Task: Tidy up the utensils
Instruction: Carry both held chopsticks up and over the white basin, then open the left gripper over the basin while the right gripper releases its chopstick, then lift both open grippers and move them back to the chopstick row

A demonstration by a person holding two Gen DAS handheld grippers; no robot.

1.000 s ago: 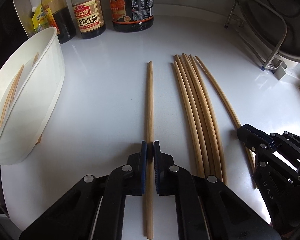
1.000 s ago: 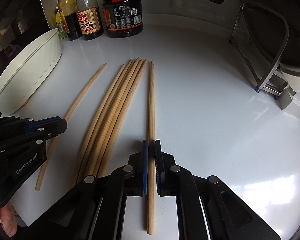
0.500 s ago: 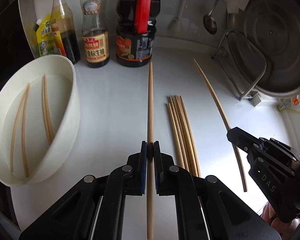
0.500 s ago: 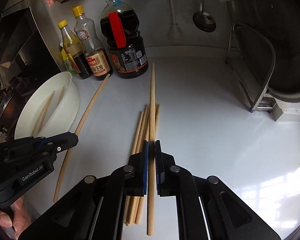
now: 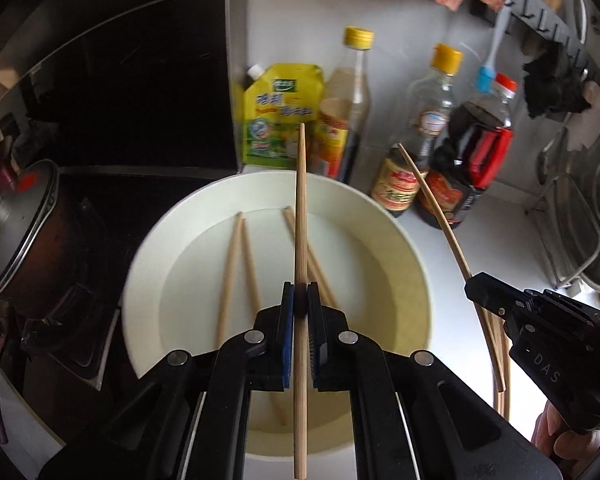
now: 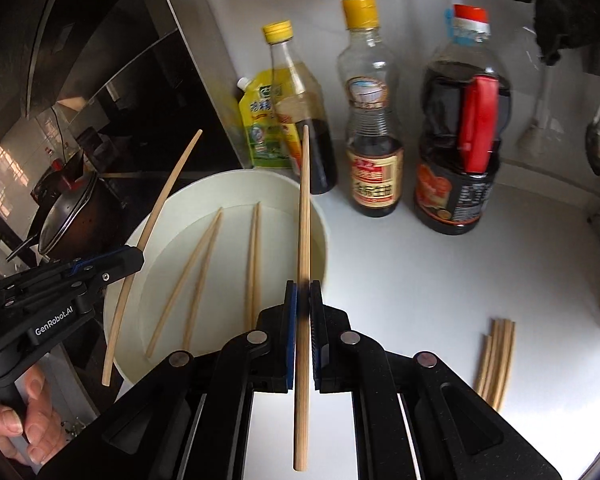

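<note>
My left gripper [image 5: 300, 300] is shut on a wooden chopstick [image 5: 300, 216] and holds it above the white bowl [image 5: 404, 248]. Several chopsticks [image 5: 236, 264] lie inside the bowl. My right gripper [image 6: 304, 300] is shut on another chopstick [image 6: 305, 208], held over the bowl's right rim [image 6: 320, 216]. The right gripper [image 5: 500, 304] also shows at the right of the left wrist view with its chopstick [image 5: 440, 216]. The left gripper [image 6: 112, 264] shows at the left of the right wrist view. A bundle of chopsticks [image 6: 496, 356] lies on the white counter [image 6: 460, 280].
Sauce bottles [image 6: 374, 120] and a yellow pouch [image 6: 260, 124] stand behind the bowl against the wall. A dark pot [image 5: 24, 236] sits on the stove at the left. A metal rack [image 5: 572, 224] stands at the right.
Both grippers have lifted their chopsticks off the counter and carried them left, over the white bowl. The bundle stays on the counter.
</note>
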